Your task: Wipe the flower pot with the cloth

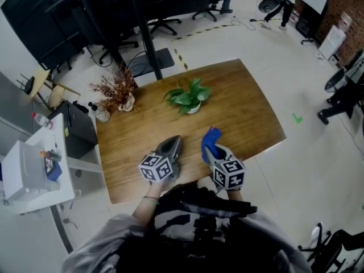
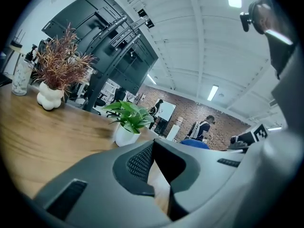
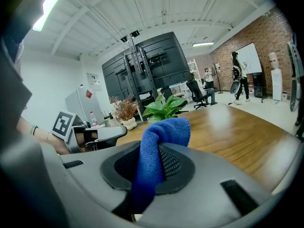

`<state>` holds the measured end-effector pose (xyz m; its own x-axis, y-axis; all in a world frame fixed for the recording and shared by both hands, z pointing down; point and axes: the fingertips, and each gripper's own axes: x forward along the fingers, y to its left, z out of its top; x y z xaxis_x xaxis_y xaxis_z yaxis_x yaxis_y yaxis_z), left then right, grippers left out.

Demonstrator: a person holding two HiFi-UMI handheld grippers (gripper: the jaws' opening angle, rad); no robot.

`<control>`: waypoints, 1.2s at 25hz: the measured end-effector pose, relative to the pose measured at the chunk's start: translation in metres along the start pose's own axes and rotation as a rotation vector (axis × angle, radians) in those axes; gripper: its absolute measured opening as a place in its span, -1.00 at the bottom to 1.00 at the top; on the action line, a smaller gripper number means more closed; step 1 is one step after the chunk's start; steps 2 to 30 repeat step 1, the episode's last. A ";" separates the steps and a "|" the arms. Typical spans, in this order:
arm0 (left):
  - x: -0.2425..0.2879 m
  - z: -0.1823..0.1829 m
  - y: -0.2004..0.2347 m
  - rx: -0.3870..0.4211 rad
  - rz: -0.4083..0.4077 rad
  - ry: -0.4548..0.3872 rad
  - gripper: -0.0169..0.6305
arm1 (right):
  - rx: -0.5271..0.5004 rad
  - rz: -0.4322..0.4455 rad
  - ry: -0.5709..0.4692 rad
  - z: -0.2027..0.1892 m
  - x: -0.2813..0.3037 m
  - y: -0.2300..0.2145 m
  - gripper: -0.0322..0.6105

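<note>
The wooden table (image 1: 250,104) carries everything. The flower pot (image 1: 193,108) stands toward its far middle: a small white pot with a leafy green plant, upright, with nothing touching it. I place the rest from that flower pot. To its left, a lumpy white vase of dried sprigs (image 1: 126,102) stands with a clear bottle (image 1: 102,114) just beyond it, both well apart from the pot.

My left gripper (image 1: 173,144) is on my side of the flower pot, a little to its left and well short of it. In the left gripper view its jaws stand slightly apart and only bare table shows through the gap, so it holds nothing. My right gripper (image 1: 211,147) is also on my side of the pot, slightly to its right. Its jaws are clamped on the blue cloth (image 1: 209,138), which bunches up out of them and folds over toward the pot.

As I judge it, only the first part is done: the cloth is in hand. No wiping has begun, since the cloth is well apart from the pot. What is left is to carry the cloth across and rub around the pot's white wall. The pot looks light, so I might steady it with my empty left gripper.
</note>
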<state>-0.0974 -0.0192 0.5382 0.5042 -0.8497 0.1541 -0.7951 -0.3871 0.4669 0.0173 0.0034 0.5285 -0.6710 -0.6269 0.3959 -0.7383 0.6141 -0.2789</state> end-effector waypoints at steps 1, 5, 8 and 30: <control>0.001 0.000 0.000 -0.001 0.002 0.001 -0.93 | -0.002 0.001 0.001 0.001 0.000 0.000 -0.72; 0.001 0.000 0.000 -0.001 0.002 0.001 -0.93 | -0.002 0.001 0.001 0.001 0.000 0.000 -0.72; 0.001 0.000 0.000 -0.001 0.002 0.001 -0.93 | -0.002 0.001 0.001 0.001 0.000 0.000 -0.72; 0.001 0.000 0.000 -0.001 0.002 0.001 -0.93 | -0.002 0.001 0.001 0.001 0.000 0.000 -0.72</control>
